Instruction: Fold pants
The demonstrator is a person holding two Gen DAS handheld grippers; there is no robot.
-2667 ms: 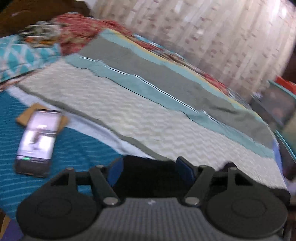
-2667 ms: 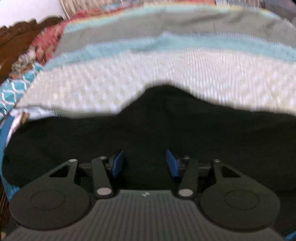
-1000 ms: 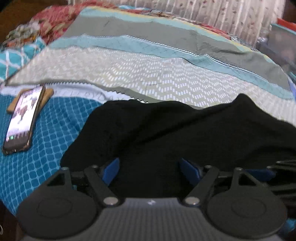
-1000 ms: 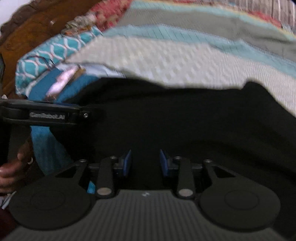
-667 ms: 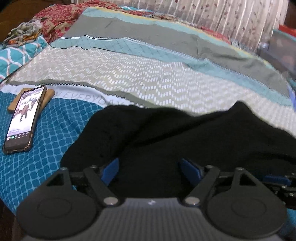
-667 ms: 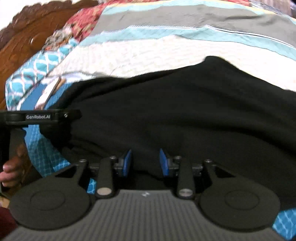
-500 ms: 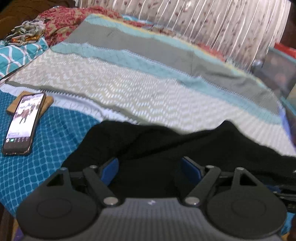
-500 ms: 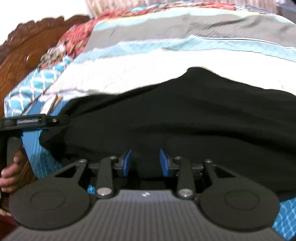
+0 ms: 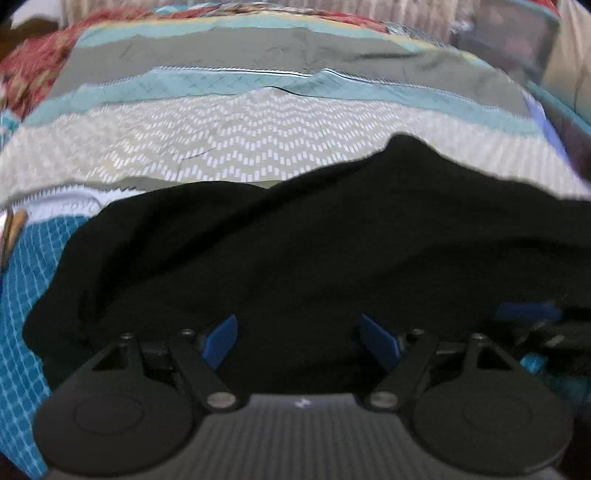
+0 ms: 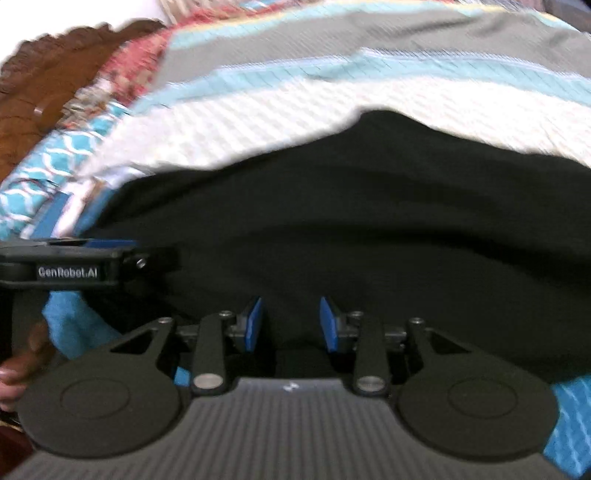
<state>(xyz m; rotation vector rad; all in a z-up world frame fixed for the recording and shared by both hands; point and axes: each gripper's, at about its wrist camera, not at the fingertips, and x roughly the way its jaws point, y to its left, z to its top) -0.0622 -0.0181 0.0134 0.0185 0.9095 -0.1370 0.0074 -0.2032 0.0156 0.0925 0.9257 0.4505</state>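
Bed spread with a striped quilt (image 9: 280, 147) in grey, teal and cream bands, carved brown wooden headboard (image 10: 48, 92) at one end, pale pleated curtain (image 9: 406, 11) behind

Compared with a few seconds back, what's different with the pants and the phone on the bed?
The black pants have been drawn up over the bedspread, from a sliver at the left gripper to a broad heap. The phone has slid out at the left view's left edge. Both grippers' jaw gaps look unchanged, the right gripper narrower.

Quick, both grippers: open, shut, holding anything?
Left gripper: jaws wide, black pants between them; grip cannot be told.
Right gripper: jaws partly apart over the pants; grip cannot be told.
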